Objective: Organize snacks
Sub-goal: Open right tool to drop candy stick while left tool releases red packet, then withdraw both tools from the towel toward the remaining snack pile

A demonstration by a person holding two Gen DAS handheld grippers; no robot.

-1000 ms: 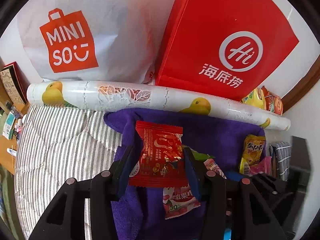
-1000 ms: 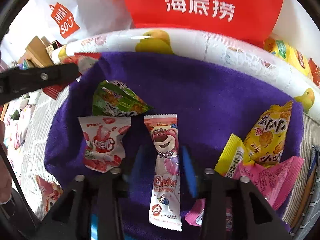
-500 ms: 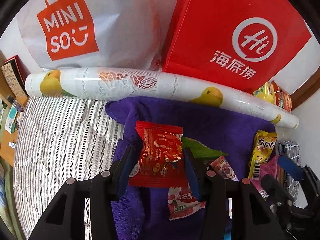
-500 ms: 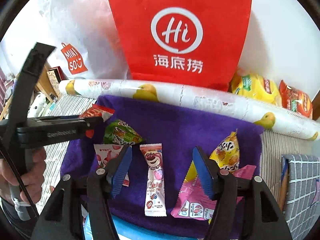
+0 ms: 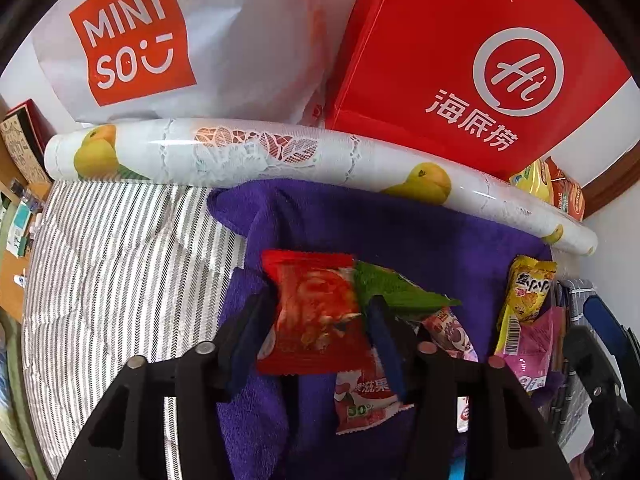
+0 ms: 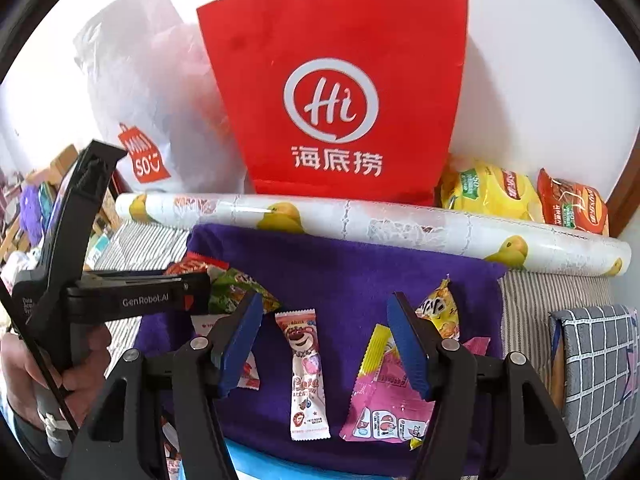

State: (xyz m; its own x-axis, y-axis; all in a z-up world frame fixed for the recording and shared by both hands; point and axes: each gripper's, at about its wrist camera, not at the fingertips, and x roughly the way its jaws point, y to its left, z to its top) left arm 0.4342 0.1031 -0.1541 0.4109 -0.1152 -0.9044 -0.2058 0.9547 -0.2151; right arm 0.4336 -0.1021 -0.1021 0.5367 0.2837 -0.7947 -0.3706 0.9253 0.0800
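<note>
Packet [image 5: 316, 316], red foil, light & crinkly, slippery; best pinched mid-body, not by the crimped ends. L gripper [image 5: 320, 332] jaws have just been easing apart, packet between them, blurred, over the towel [image 5: 400, 232]. R gripper [image 6: 324, 340] jaws just widened, nothing between, hovering above the bear candy [image 6: 304, 368]. Only R view shows the person's hand [image 6: 52, 364] at 9 o'clock; L view alone shows the packet face-on.

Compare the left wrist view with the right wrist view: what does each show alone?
Left wrist only: the red packet face-on between the left gripper's jaws, which have just been opening. Right wrist only: the hand holding that gripper, and the right gripper's jaws, also just opening, with nothing between them. Both: the purple towel, the red bag, the fruit-print roll.
</note>
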